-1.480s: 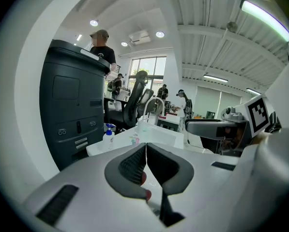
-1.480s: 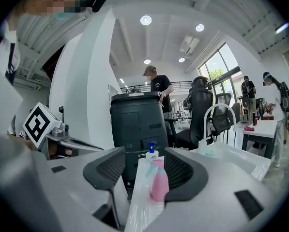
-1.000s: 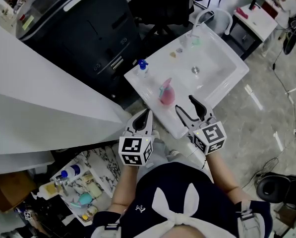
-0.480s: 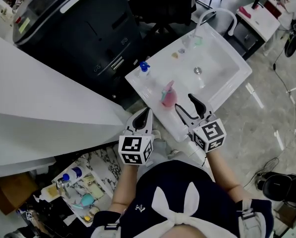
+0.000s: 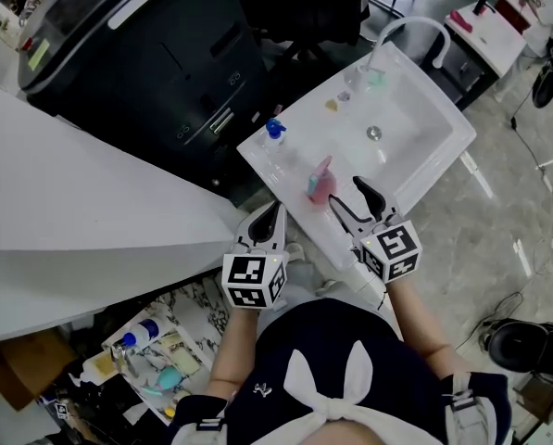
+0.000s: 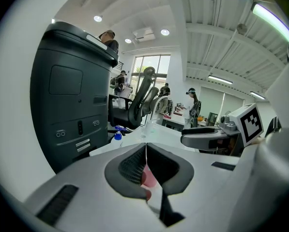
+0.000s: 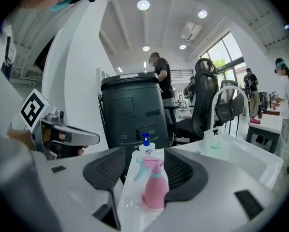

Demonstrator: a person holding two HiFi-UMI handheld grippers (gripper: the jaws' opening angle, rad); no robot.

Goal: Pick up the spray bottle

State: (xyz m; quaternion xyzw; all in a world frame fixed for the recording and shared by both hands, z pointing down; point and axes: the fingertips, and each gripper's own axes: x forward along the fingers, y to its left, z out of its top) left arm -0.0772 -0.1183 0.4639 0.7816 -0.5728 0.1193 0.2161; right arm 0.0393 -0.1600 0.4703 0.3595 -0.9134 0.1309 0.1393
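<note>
Your head camera looks steeply down past your own chest, from well above, onto the white sink, the left gripper and the right gripper. Each gripper camera rides low behind its jaws, looking level across the sink top toward the dark cabinet. All 3 views share the pink spray bottle (only a sliver in the left gripper view).

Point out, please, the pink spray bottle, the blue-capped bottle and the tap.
Pink spray bottle [image 7: 155, 192]: right gripper view, on its pink body.
Blue-capped bottle [image 5: 275, 130]: head view, on its blue cap.
Tap [image 5: 413, 22]: head view, on the top of its arched spout.
</note>
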